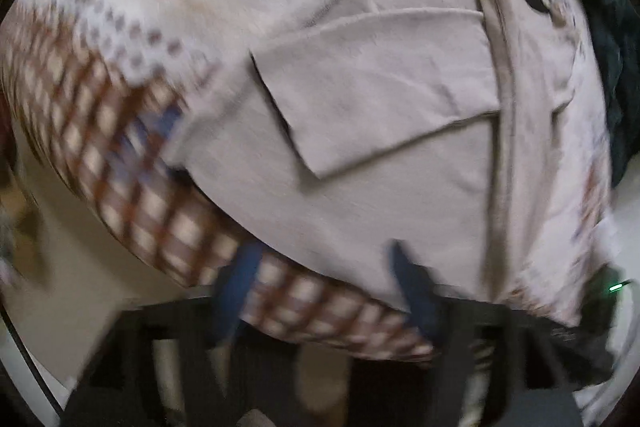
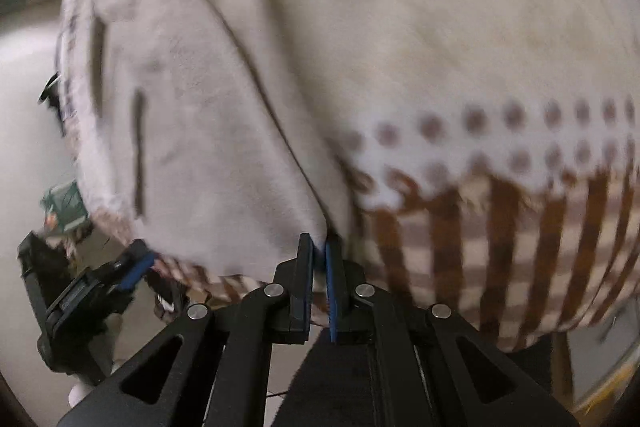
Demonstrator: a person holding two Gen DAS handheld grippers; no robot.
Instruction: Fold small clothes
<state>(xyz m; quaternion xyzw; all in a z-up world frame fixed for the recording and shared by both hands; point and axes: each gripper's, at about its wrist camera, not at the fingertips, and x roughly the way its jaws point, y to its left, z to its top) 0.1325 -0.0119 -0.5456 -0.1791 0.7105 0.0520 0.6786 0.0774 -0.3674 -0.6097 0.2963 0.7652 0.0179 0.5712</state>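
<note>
The garment, a pale grey-beige piece of small clothing, lies on a patterned cloth that covers the bench, reaching to the cloth's checked border at the near edge. In the left wrist view it looks part-folded: one flap is turned over the body with its corner pointing toward the near edge, and a long narrow band or seam runs down the side away from that flap. The body under the flap lies fairly flat, with a few creases.

The right tool has its fingers together, clamped on a corner of the garment right at the checked border; the cloth runs up and away from the pinch in a long diagonal edge. The left tool stands with its fingers wide apart over the near hem, and nothing shows between them; it appears free of the fabric, though blur makes a light touch hard to rule out. In the right wrist view the left tool sits off the near edge of the bench, beside the garment's other lower corner.

By this showing, the task is likely about midway: at least one fold is laid, and the corner the right tool holds has yet to be carried over. Final folding and smoothing remain. A dark green item lies past the garment's far side.
</note>
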